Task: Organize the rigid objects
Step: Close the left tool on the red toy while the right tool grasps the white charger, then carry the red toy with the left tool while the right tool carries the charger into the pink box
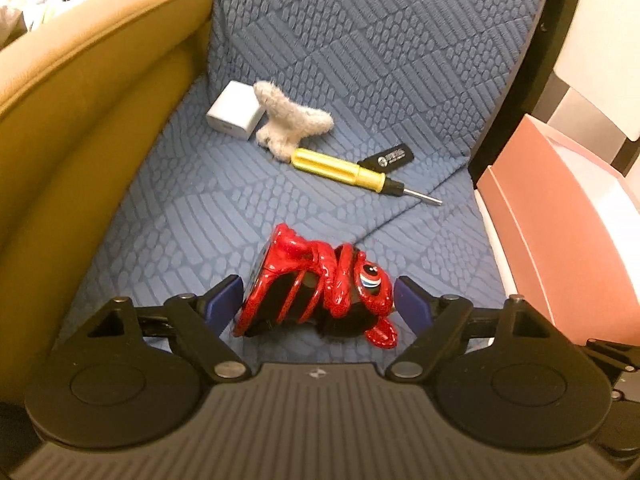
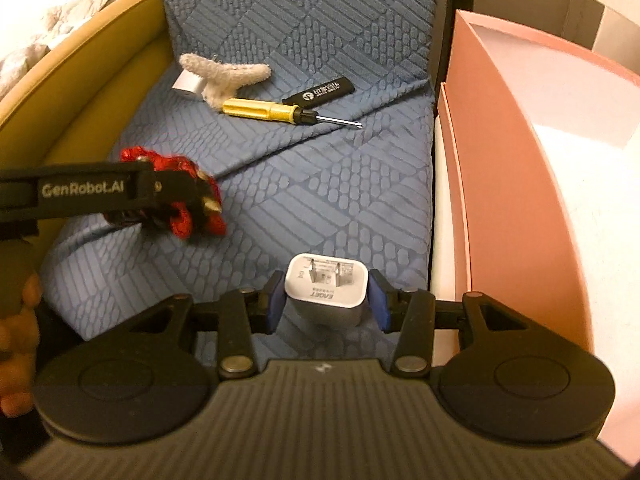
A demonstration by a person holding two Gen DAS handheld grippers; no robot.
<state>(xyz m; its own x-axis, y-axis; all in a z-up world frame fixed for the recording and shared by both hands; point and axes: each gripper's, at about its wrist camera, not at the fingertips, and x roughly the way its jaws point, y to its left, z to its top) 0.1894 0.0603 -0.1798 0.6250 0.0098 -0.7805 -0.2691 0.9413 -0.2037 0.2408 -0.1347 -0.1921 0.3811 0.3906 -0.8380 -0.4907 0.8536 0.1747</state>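
Observation:
My left gripper (image 1: 318, 304) is shut on a red and black figurine (image 1: 316, 288), held just above the blue seat cushion (image 1: 200, 208); the figurine also shows in the right wrist view (image 2: 180, 196). My right gripper (image 2: 326, 296) is shut on a white plug charger (image 2: 326, 286), prongs facing the camera. Further back on the cushion lie a yellow-handled screwdriver (image 1: 352, 172), a black flat tag (image 1: 386, 158), a white fuzzy piece (image 1: 288, 120) and a white cube adapter (image 1: 234, 112).
A pink open box (image 2: 520, 160) stands to the right of the cushion, with a white interior. A mustard sofa arm (image 1: 80, 120) curves along the left. The upright blue backrest (image 1: 360, 20) closes the far side.

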